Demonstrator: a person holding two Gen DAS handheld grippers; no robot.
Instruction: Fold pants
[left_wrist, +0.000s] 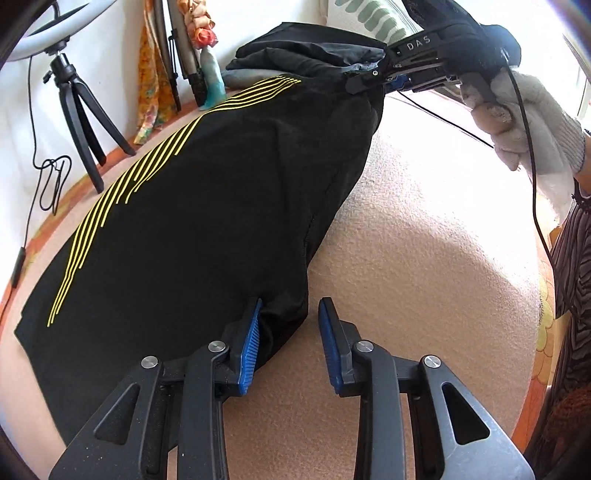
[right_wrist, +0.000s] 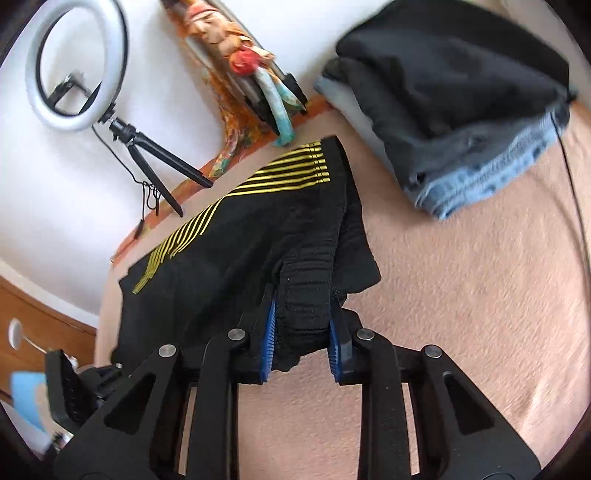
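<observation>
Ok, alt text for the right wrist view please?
The right tongs pinch the ribbed waistband of black pants with yellow stripes, spread on a peach blanket. Folded dark and denim clothes are stacked beyond; a ring light stands by the wall.

- Our left hand-held gripper (left_wrist: 290, 343) has black angular arms with triangular cut-outs, round silver rivets at the joints, and ribbed blue pads on its fingers (left_wrist: 249, 350).
- Our right hand-held gripper (right_wrist: 301, 345) is built the same way: black arms, silver rivets, blue ribbed pads.
- Seen from the left wrist, its black body carries the white letters "DAS".
- A thin black cable runs from it.
- Our right hand (left_wrist: 532, 122) wears a white knitted glove.
- We wear a black-and-white striped garment (left_wrist: 574, 258).
</observation>
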